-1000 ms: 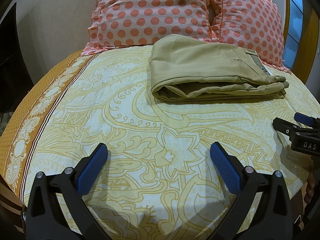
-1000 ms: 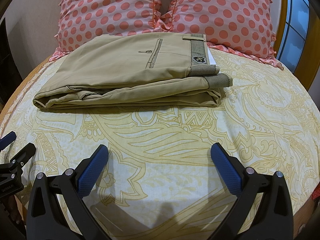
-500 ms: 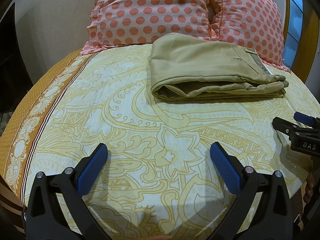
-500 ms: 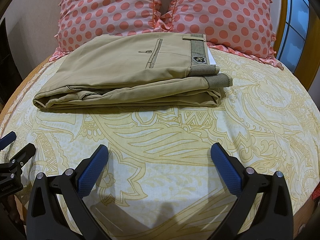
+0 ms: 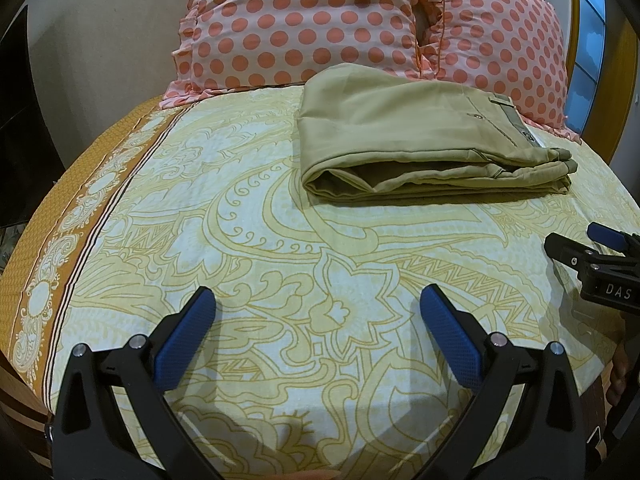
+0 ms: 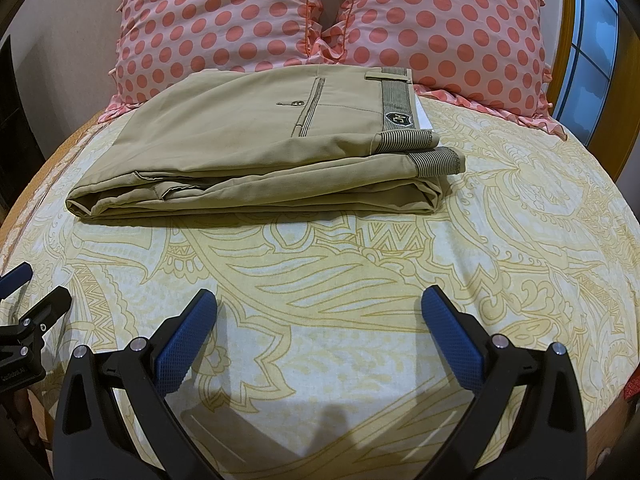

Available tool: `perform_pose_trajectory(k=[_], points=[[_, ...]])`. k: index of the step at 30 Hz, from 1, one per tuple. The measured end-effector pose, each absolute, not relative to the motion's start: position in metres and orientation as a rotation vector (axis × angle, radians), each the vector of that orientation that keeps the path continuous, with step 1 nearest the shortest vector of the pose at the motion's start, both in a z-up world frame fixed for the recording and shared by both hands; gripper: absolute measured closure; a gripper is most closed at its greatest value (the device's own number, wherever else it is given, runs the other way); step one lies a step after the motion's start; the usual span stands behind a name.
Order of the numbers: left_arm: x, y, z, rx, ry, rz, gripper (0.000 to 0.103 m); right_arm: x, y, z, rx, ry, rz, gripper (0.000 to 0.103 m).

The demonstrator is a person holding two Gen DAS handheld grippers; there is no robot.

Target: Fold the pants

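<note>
Khaki pants (image 5: 420, 140) lie folded in a flat stack on the bed, near the pillows; they also show in the right wrist view (image 6: 260, 148), waistband to the right, back pocket up. My left gripper (image 5: 316, 320) is open and empty over the sheet, well short of the pants. My right gripper (image 6: 318, 320) is open and empty, also short of the pants. The right gripper shows at the right edge of the left wrist view (image 5: 592, 252); the left gripper shows at the left edge of the right wrist view (image 6: 28, 304).
A yellow patterned bedsheet (image 5: 240, 240) covers the bed, with an orange border (image 5: 80, 208) at the left edge. Two pink polka-dot pillows (image 6: 320, 16) stand behind the pants. A wooden frame and window (image 6: 588, 40) are at the right.
</note>
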State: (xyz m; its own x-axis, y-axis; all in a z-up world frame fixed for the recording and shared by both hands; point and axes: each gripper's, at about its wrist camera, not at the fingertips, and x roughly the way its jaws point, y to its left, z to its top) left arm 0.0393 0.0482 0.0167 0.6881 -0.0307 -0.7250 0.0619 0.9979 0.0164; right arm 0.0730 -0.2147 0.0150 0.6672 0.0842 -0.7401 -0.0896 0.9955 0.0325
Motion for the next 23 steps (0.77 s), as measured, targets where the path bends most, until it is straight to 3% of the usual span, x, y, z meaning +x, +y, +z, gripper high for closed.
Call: perform_pose_trajectory(k=[23], points=[[0.0416,0.051,0.0178,0.045,0.813,-0.063,0.002,0.0738,-0.2139,0.0152,-0.007,0.834,0.098,0.001]])
